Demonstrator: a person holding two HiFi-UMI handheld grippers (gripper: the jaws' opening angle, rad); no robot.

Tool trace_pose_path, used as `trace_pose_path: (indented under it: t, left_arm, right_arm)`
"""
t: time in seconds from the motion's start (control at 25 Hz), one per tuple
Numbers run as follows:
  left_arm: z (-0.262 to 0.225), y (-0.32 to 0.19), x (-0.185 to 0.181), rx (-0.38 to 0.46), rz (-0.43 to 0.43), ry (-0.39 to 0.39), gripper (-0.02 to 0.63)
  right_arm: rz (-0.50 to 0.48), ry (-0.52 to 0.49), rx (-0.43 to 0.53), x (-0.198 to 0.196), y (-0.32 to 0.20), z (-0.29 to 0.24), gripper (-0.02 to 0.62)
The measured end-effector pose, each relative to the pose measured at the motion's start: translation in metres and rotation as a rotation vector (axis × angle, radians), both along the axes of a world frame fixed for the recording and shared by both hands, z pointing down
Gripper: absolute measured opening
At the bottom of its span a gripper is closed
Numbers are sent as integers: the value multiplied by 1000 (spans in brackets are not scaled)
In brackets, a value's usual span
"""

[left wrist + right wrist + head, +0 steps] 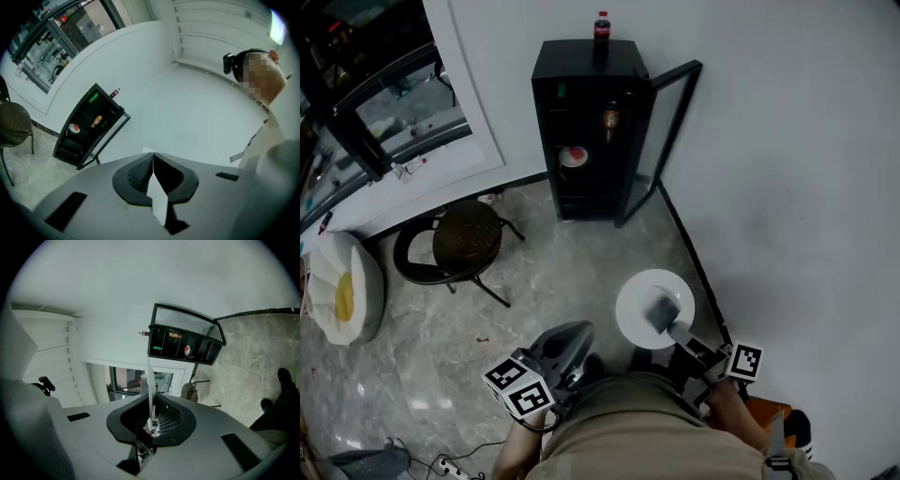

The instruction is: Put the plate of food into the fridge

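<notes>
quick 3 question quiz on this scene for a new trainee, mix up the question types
1. Multiple choice: which gripper is shut on the white plate? A left, B right, C neither.
2. True or false: the fridge has its door shut.
3. Fill in: on top of the fridge stands a ____ with a red cap.

Key:
1. B. The right gripper clamps the plate's rim.
2. False. The door stands open.
3. bottle
</notes>
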State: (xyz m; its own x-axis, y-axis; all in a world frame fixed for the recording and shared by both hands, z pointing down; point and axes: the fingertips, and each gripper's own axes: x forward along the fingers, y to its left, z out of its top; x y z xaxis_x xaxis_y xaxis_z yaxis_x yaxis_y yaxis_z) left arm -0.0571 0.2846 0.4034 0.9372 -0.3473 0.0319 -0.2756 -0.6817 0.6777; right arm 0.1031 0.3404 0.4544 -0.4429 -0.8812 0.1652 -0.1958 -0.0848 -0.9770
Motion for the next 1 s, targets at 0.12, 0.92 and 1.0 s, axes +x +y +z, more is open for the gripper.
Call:
trace_pose_path:
  t: [0.12,0.92,1.0]
  left_arm:
    - [5,0,-4,-6,3,-11,11]
    - [5,0,-28,23,-19,-43,11]
    - [5,0,-34,26,-31,-43,11]
  right_arm:
    - [2,-3,-8,-7,0,0,31]
    - [7,-113,33,-23,-2,-6,31]
    - [7,-110,18,-25,-1,-6,31]
